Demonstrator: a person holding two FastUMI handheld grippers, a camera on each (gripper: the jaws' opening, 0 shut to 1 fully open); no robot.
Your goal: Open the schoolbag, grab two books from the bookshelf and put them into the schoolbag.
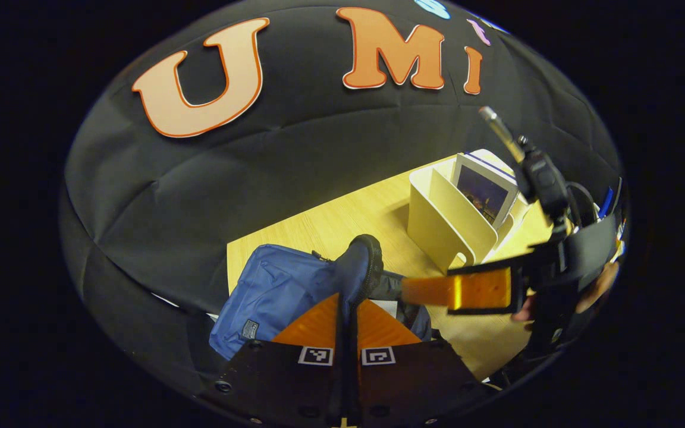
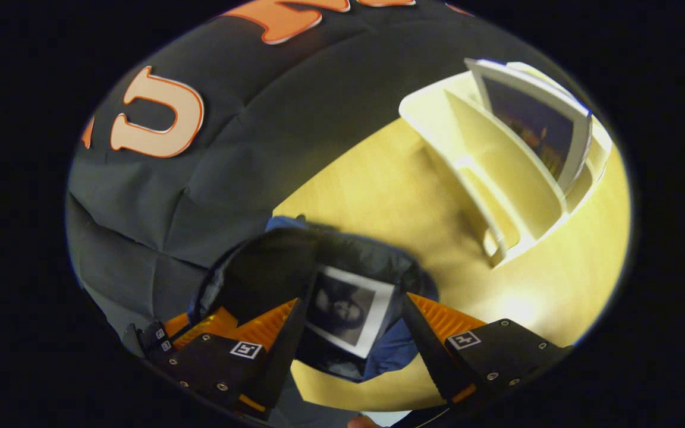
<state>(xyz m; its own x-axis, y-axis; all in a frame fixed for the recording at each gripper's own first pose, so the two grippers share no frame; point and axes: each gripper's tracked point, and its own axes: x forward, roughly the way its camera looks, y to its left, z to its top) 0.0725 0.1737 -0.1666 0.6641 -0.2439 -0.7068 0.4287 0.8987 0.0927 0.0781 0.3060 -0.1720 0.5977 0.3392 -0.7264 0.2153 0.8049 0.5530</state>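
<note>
The blue schoolbag (image 1: 277, 291) lies near a corner of the wooden tabletop (image 1: 366, 220) by the black cloth wall, its mouth held open, and a book (image 2: 348, 309) with a dark portrait cover rests inside the opening. The left gripper (image 1: 347, 318) has its jaws pressed together, pinching the raised rim of the bag, while the right gripper (image 2: 348, 324) hangs over the open mouth with jaws spread apart on either side of the book, not touching it. Farther along the tabletop stands the cream bookshelf (image 1: 446, 223), with another book (image 1: 485, 193) leaning upright in one of its compartments.
</note>
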